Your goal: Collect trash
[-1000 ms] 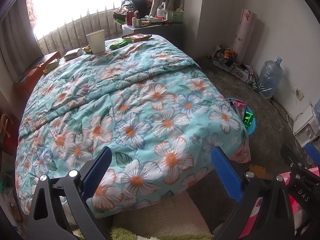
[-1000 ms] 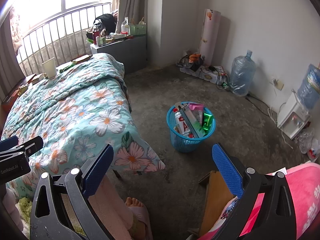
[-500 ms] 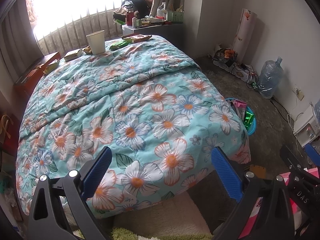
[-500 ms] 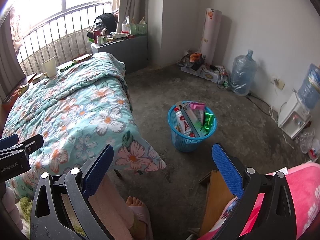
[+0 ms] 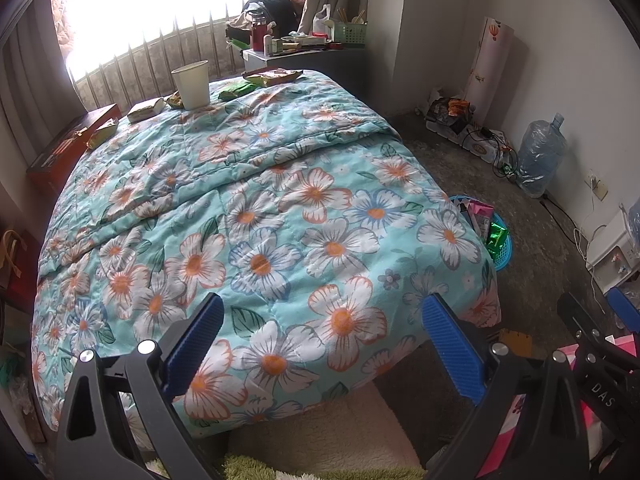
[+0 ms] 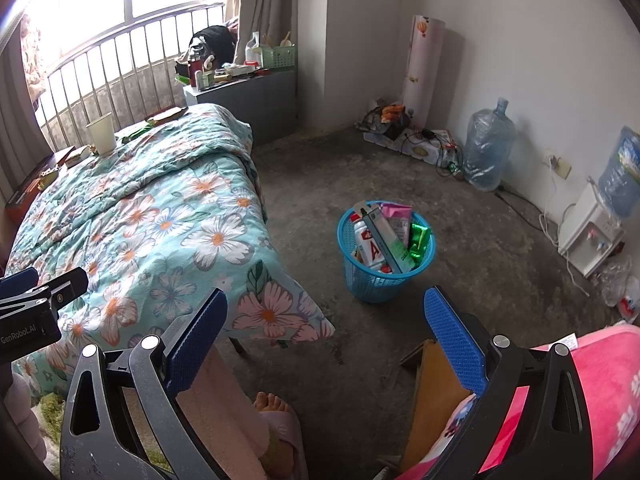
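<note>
At the bed's far end we see a paper cup among wrappers; our left gripper and right gripper gape wide, empty, the blue wastebasket filled on the floor.

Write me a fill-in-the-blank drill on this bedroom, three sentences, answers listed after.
1. The blue basket holding collected trash stands on the ___.
2. The paper cup stands upright on the floral ___, with wrappers lying near it.
3. Both the left tongs and the right tongs are ___ and hold nothing.

Missing words: floor; quilt; open
</note>
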`<state>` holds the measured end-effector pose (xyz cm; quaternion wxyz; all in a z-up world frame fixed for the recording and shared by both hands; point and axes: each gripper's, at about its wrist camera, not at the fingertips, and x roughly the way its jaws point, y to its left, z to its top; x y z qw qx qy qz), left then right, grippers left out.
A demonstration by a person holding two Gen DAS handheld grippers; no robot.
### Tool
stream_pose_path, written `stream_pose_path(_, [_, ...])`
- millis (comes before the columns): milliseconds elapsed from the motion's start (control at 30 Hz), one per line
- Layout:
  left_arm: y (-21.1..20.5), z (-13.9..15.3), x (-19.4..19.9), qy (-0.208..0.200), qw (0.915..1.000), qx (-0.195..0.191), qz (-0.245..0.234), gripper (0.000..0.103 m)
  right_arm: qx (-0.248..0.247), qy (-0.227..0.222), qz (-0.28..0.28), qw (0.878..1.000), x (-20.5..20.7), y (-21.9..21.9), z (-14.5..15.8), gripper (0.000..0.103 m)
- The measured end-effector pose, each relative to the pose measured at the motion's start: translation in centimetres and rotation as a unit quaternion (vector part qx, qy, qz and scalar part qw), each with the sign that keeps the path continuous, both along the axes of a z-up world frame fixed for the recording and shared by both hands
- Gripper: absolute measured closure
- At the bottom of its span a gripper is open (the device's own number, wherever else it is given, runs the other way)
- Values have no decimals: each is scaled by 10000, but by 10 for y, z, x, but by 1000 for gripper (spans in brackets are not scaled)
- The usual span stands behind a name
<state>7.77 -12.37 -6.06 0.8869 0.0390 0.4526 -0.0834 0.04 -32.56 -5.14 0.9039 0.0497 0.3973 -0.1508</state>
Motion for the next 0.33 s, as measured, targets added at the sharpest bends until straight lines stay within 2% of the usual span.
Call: stream_pose_path(333, [1,0,0,-9,10000,16,12,6,-3,-3,2,10000,0,0,0,8])
